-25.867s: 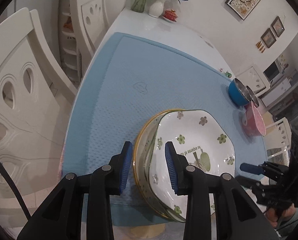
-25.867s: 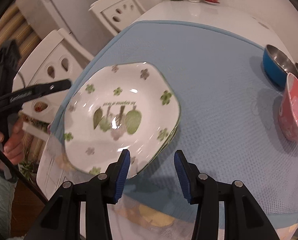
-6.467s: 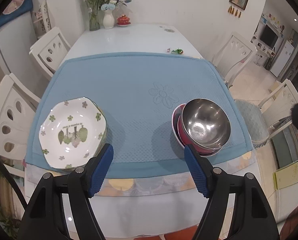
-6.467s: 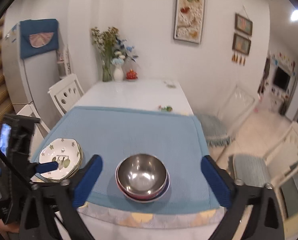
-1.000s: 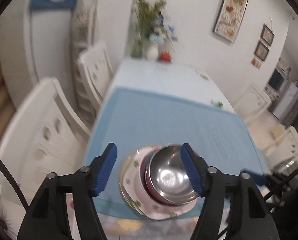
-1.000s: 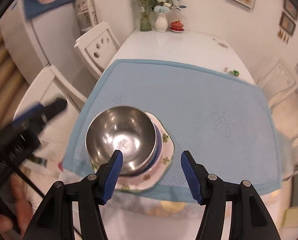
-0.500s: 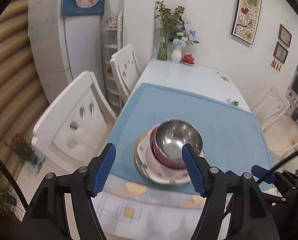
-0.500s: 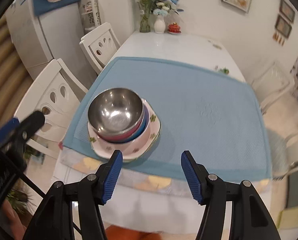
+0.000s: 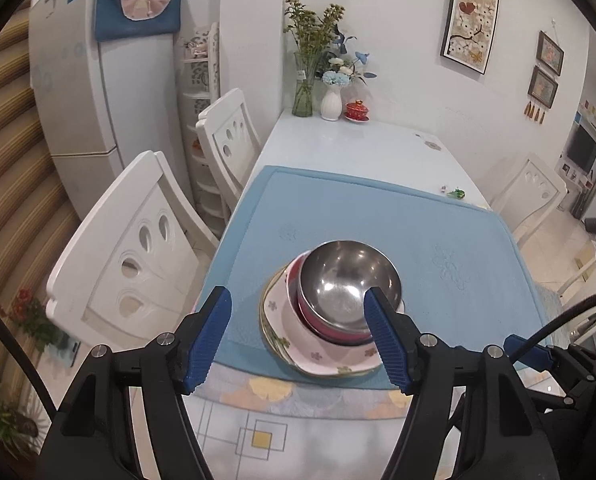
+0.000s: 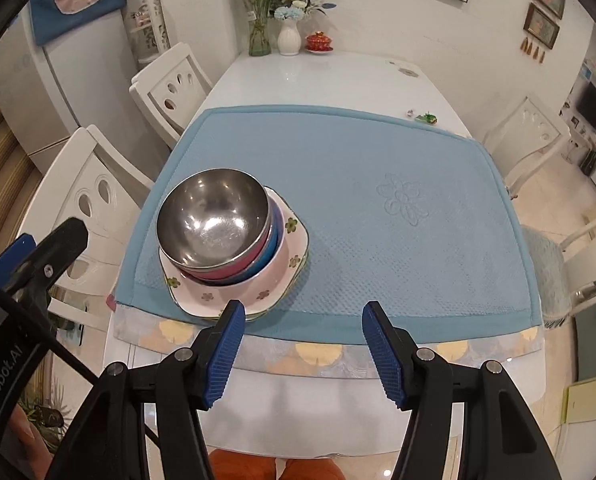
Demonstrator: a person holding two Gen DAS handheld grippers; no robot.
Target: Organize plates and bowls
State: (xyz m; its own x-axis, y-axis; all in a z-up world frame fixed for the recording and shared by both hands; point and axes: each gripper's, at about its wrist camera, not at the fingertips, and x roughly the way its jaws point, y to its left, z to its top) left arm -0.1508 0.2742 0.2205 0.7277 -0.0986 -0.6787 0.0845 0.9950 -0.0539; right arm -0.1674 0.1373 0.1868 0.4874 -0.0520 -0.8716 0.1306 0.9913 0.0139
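Bowls nested on plates; both grippers now drawn back

The steel bowl [image 10: 214, 220] is stacked on the floral plates [image 10: 286, 248]; left gripper [image 9: 298, 336] and right gripper [image 10: 302, 352] are held spread, empty; sorting seems complete.

"GenRobot.AI" stands in pale letters on the black body of the left gripper [image 10: 38, 252], seen at the frame's left edge

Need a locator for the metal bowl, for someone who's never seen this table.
Start at the blue mat on the white table; near its front-left corner sits one stack on floral plates. The steel bowl is on top, nested in a pink bowl and a blue one, and is the only shiny, unpainted piece.
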